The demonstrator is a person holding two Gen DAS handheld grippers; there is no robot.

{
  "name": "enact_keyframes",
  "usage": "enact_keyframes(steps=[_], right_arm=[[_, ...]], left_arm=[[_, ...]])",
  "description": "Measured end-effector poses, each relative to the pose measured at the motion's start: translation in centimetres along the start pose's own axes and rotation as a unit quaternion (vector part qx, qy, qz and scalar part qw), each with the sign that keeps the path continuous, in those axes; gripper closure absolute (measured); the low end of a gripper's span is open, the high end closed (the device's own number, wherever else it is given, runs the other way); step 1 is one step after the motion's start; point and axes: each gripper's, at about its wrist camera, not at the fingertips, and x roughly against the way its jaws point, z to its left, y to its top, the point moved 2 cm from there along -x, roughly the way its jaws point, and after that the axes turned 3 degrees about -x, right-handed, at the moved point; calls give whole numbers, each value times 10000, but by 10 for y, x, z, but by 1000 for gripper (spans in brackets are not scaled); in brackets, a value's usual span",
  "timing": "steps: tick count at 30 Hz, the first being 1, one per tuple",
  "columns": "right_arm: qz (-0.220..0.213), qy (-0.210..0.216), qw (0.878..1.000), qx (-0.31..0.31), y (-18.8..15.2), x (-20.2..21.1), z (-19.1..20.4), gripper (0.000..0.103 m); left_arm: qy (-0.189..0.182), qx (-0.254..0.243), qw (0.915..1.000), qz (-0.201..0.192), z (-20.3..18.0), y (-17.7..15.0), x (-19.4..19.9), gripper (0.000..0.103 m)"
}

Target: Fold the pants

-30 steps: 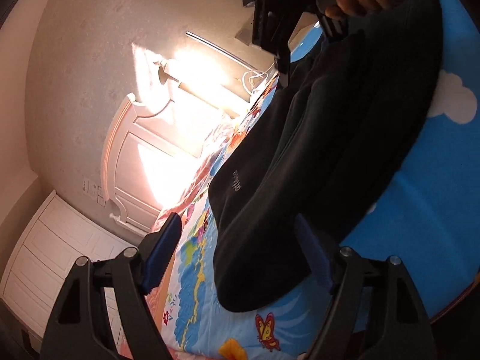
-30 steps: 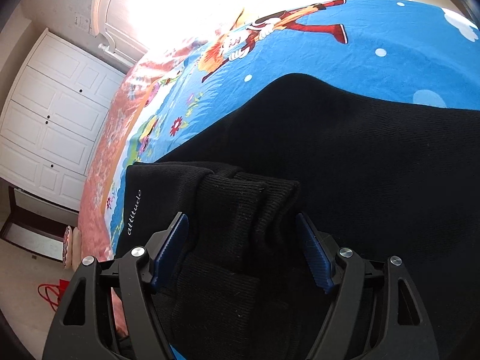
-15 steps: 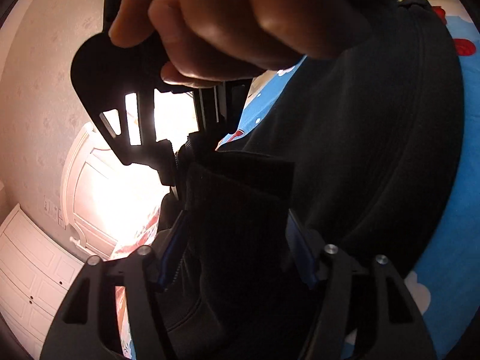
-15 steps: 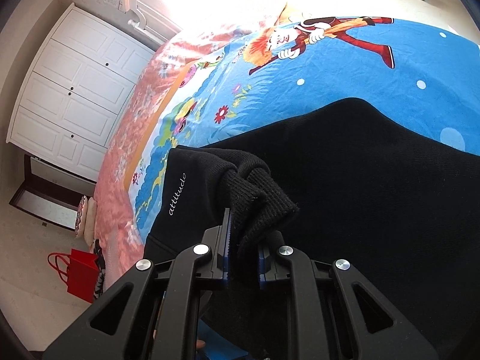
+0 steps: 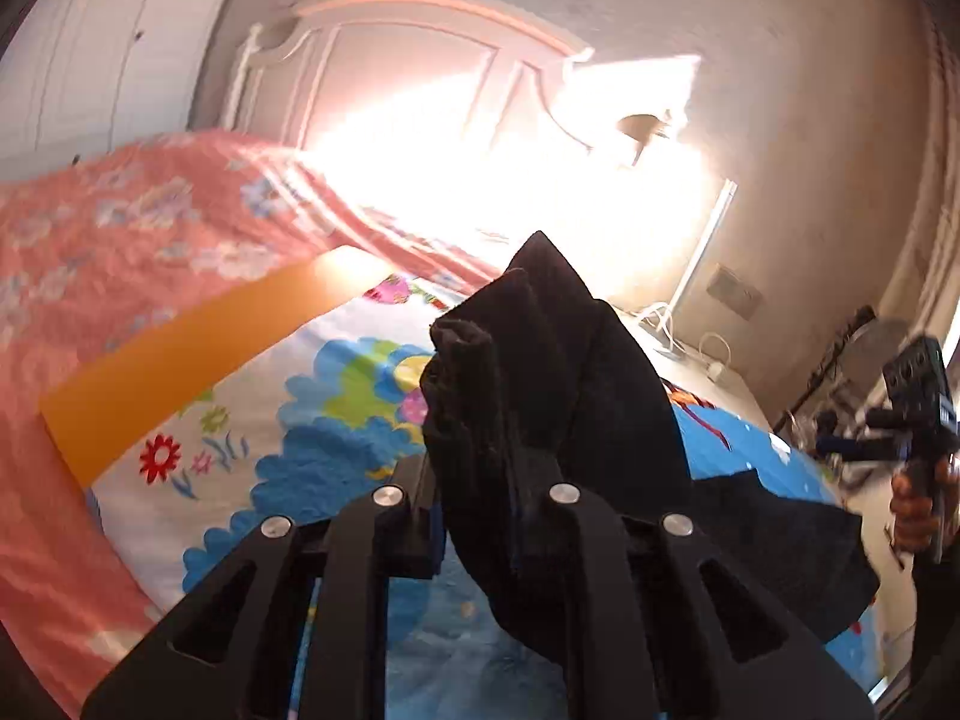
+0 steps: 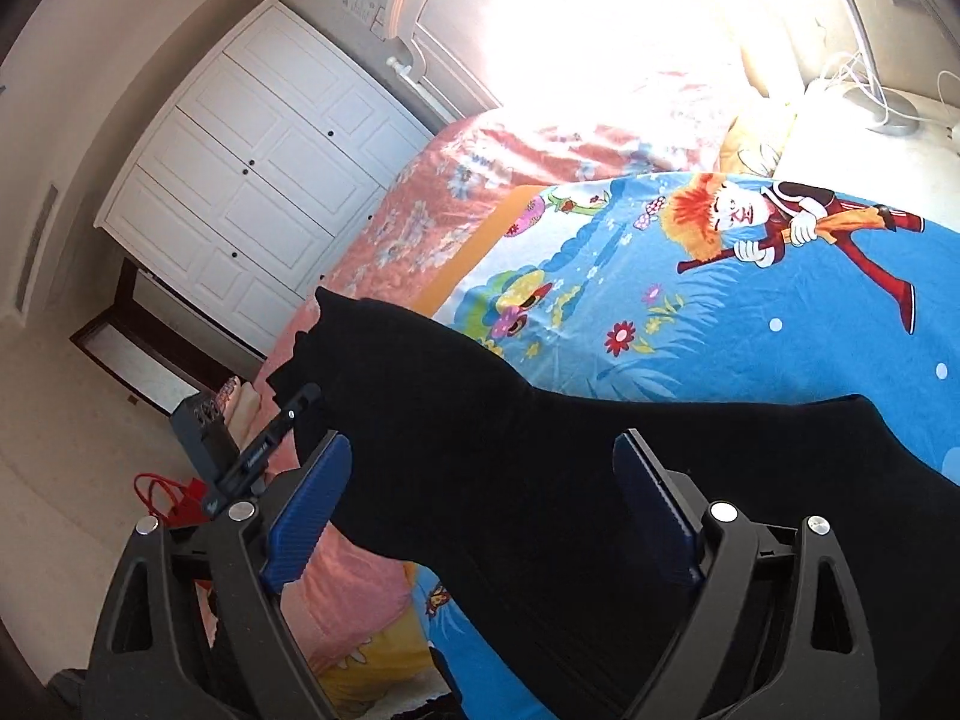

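Observation:
The black pants (image 6: 510, 456) lie across a bed with a bright cartoon sheet (image 6: 690, 312). My left gripper (image 5: 480, 516) is shut on a bunched end of the pants (image 5: 528, 372) and holds it up above the sheet. My right gripper (image 6: 480, 492) is open, its blue pads (image 6: 306, 510) on either side of the black cloth without gripping it. The left gripper's body (image 6: 252, 456) shows at the pants' far end in the right wrist view. The right gripper and hand (image 5: 918, 462) show at the right edge of the left wrist view.
A pink floral quilt (image 5: 120, 240) covers the head of the bed under a white headboard (image 5: 420, 60). A white wardrobe (image 6: 252, 180) stands beyond the bed. A red bag (image 6: 174, 504) sits on the floor. A bedside table with cables (image 6: 870, 108) is at the right.
My left gripper closed on the bunched pants end and lifted it away. My right gripper, shut on that end half a second ago, has opened and let go.

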Motion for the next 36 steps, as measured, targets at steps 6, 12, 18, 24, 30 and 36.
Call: enact_keyframes(steps=[6, 12, 18, 24, 30, 36], right_arm=[[566, -1210, 9902, 409, -26, -91, -12, 18], [368, -1887, 9667, 1687, -57, -159, 34, 19], [778, -2313, 9344, 2596, -105, -210, 53, 15], [440, -1723, 9562, 2324, -78, -188, 60, 15], [424, -2445, 9506, 1865, -32, -217, 51, 14], [210, -3054, 9420, 1378, -7, -244, 19, 6]], left_arm=[[258, 1634, 9855, 368, 146, -56, -20, 90], [-691, 2841, 9563, -49, 176, -74, 10, 63], [-939, 3273, 9400, 206, 183, -72, -5, 50], [-1151, 3213, 9391, 408, 182, -77, -27, 49], [-985, 3227, 9398, 543, 181, -72, -36, 86], [-973, 3201, 9415, 403, 166, -61, -17, 88]])
